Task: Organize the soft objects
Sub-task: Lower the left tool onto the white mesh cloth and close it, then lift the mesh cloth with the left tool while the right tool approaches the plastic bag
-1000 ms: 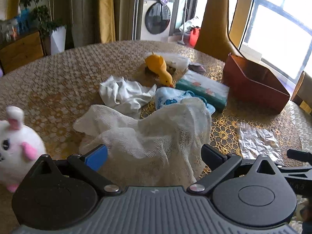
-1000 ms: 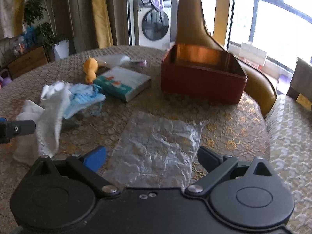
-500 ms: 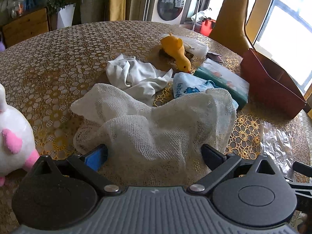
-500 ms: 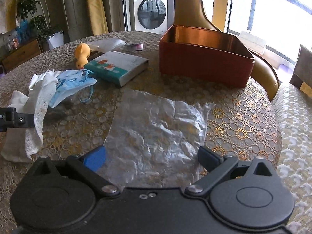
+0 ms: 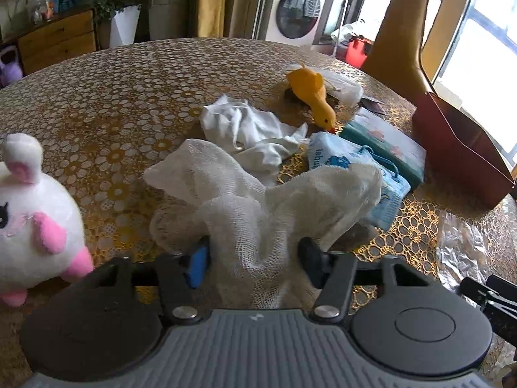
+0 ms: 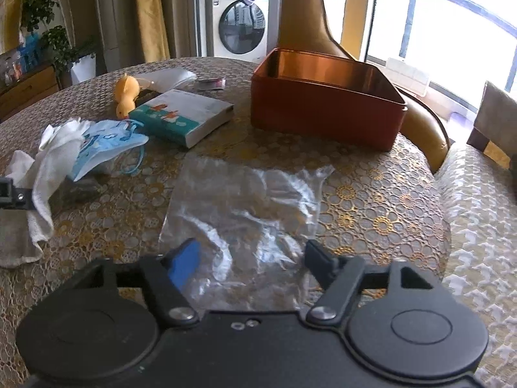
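Note:
A white gauze cloth (image 5: pixel 258 207) lies bunched on the round table, and my left gripper (image 5: pixel 253 258) has its jaws partly closed around the cloth's near fold. The cloth also shows in the right wrist view (image 6: pixel 42 181), beside the left gripper's finger. My right gripper (image 6: pixel 252 258) is open over a clear plastic bag (image 6: pixel 245 200) lying flat. A white rag (image 5: pixel 255 132), a yellow plush duck (image 5: pixel 310 93), a blue printed pouch (image 5: pixel 355 168) and a white plush pig (image 5: pixel 29 220) lie around.
An open red-brown box (image 6: pixel 326 103) stands at the table's far right, also in the left wrist view (image 5: pixel 458 148). A teal tissue pack (image 6: pixel 184 116) lies left of it. A chair back (image 6: pixel 303 9) rises behind the box. The table's right edge (image 6: pixel 449 213) is close.
My left gripper's jaws have narrowed from wide open onto the gauze cloth, bunching it. My right gripper has come lower and closer over the plastic bag and narrowed a little.

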Available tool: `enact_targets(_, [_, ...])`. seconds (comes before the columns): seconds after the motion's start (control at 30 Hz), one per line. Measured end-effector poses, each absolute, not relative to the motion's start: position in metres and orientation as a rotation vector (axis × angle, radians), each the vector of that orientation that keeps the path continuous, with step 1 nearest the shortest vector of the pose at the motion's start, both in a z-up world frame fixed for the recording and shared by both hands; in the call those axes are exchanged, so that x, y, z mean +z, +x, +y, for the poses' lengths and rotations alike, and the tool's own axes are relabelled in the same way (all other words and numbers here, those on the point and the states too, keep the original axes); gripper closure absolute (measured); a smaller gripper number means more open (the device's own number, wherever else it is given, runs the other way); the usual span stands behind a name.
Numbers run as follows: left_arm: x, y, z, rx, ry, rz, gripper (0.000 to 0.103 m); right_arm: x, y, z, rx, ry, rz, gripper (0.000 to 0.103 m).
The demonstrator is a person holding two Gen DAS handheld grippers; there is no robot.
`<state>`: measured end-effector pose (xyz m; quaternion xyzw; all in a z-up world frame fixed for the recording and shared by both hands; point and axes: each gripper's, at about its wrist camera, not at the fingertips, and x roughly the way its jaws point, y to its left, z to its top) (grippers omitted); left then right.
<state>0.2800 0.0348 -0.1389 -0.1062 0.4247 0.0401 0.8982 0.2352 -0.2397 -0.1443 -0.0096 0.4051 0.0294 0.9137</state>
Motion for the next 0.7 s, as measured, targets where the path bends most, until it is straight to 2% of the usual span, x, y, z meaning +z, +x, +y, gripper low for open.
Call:
enact_targets(0.1, [-0.138,0.279,0.040,0.092,-0.226,0.884,0.069,-0.143,0.236,-0.243,0.042,-0.016,0.834,0.053])
enact_targets(0.23, [-0.134,0.274,0.040,0.085,-0.221,0.877,0.074,-0.141,0.236,-0.248,0.032,0.003,0.835,0.069])
enact_targets(0.3, [-0.131,0.272,0.038,0.078,-0.213,0.873,0.078,-0.140,0.237,-0.250,0.045,0.024,0.836,0.081])
enact_targets(0.5, [-0.114,0.261,0.028,0.057,-0.188,0.840,0.079,-0.129,0.230,-0.255,0.068,0.059,0.803,0.087])
enact_targets(0.7, [-0.103,0.250,0.023,0.045,-0.168,0.815,0.080,-0.113,0.224,-0.262,0.155,0.065,0.777,0.087])
